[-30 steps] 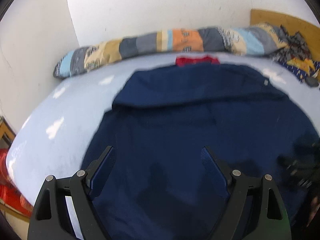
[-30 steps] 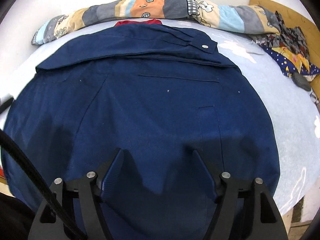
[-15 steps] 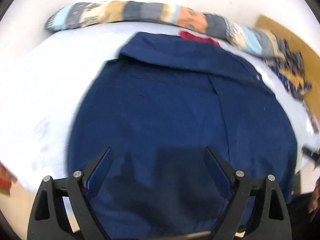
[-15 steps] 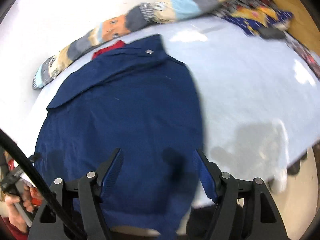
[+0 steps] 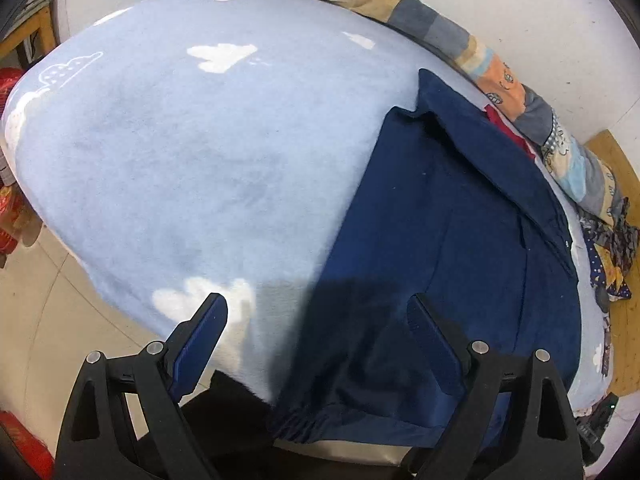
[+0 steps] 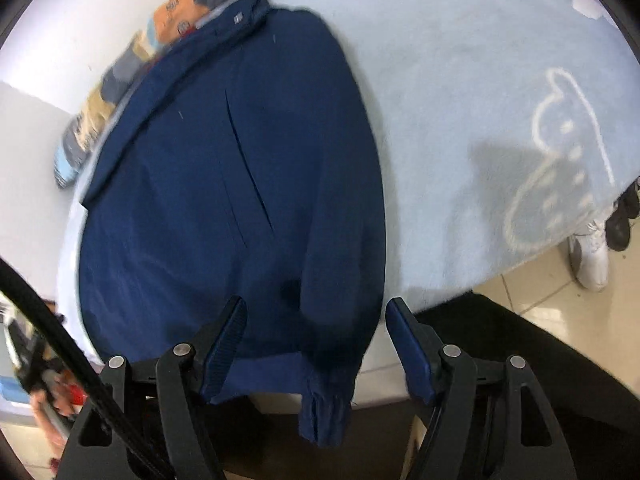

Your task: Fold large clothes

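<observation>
The navy jacket (image 5: pixel 460 240) lies spread flat on the bed (image 5: pixel 200 140), its collar toward the wall and the patchwork bolster (image 5: pixel 516 92), its hem and elastic cuffs at the near edge, where one cuff (image 6: pixel 324 420) hangs over the side. Its long axis runs from that near edge away to the collar, so both tongs look up its length from the hem end. The left tongs (image 5: pixel 316 328) hang over the jacket's left hem corner, one blue pad above bare bedsheet and the other above navy cloth; the jaws have just been opening and stand wide, with nothing gripped. The right tongs (image 6: pixel 316 336) straddle the right hem corner and sleeve, just above the hanging cuff, jaws well apart and holding nothing. Each hand looks about equally near its own corner. A small pale tab (image 6: pixel 237 19) sits by the collar, too blurred to read; no other writing shows.
</observation>
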